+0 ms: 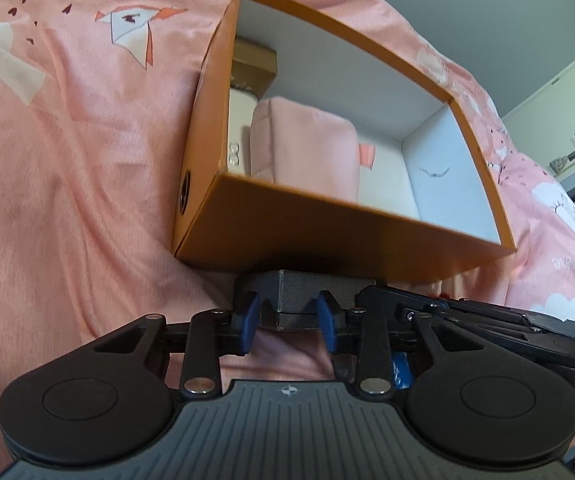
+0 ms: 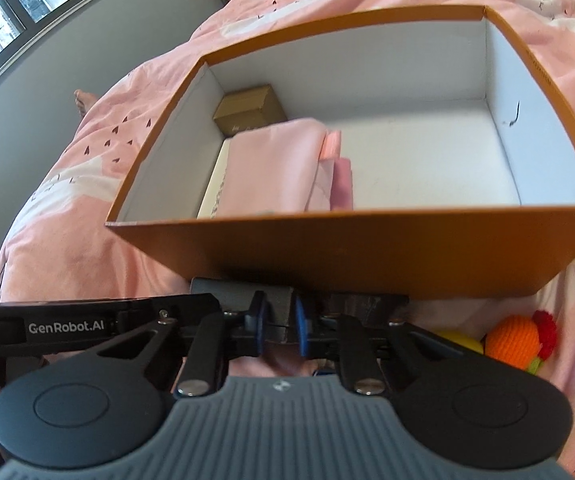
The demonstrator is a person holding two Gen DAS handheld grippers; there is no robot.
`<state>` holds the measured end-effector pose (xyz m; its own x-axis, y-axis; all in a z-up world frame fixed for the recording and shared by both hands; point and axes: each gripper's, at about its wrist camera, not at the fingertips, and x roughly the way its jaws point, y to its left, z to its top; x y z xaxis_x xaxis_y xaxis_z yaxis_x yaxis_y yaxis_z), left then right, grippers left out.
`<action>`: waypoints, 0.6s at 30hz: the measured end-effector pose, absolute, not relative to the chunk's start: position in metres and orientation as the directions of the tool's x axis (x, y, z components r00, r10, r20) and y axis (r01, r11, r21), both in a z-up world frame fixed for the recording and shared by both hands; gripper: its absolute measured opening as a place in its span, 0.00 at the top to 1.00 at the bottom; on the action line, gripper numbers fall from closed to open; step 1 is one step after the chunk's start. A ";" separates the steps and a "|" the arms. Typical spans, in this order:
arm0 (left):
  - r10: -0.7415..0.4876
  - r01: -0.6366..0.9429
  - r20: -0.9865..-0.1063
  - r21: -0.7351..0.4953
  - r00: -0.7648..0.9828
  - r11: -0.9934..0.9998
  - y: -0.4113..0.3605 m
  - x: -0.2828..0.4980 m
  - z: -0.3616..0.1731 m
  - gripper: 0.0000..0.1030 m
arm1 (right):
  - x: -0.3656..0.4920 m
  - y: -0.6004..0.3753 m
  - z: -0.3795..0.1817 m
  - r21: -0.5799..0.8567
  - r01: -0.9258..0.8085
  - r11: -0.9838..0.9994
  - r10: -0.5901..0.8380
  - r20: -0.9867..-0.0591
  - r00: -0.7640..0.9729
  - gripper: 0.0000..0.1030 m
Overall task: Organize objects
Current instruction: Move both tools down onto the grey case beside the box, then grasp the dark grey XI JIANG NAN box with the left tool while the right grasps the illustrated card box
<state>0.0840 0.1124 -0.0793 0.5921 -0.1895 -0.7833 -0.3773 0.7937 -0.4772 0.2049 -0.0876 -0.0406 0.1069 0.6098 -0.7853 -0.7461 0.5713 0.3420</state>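
Fingers, left to right: the left gripper (image 1: 287,322) has its blue pads (image 1: 247,326) pressed on the two sides of a grey block (image 1: 303,300), which lies on the pink bedspread (image 1: 67,160) against the near wall of the orange box (image 1: 327,232). The right gripper (image 2: 281,326) is clamped on the same grey block (image 2: 239,294), its pads (image 2: 300,328) drawn close together on a narrower part.

Inside the box, at its left end, sit a small brown carton (image 2: 249,110), a white flat box (image 2: 215,184) and a folded pink cloth (image 2: 275,168); the right half of the floor is bare. A knitted orange toy (image 2: 515,342) lies on the bedspread to the right, outside.

Assessment: the block appears bound for the box. Both hands should rise together and level, clear the near rim fully, then set it on the bare floor. Uneven lifting risks twisting it out of one grip.
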 end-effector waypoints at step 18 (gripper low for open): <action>-0.182 -0.392 -0.858 -0.396 0.480 0.830 0.099 0.067 -0.082 0.44 | 0.184 -0.108 -0.061 0.375 -0.738 0.560 0.564 -0.826 0.009 0.84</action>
<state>0.0673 0.0987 -0.0816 0.4800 -0.1822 -0.8582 -0.3922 0.8305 -0.3956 0.1842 -0.1084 -0.0606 0.0086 0.5638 -0.8259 -0.7385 0.5605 0.3749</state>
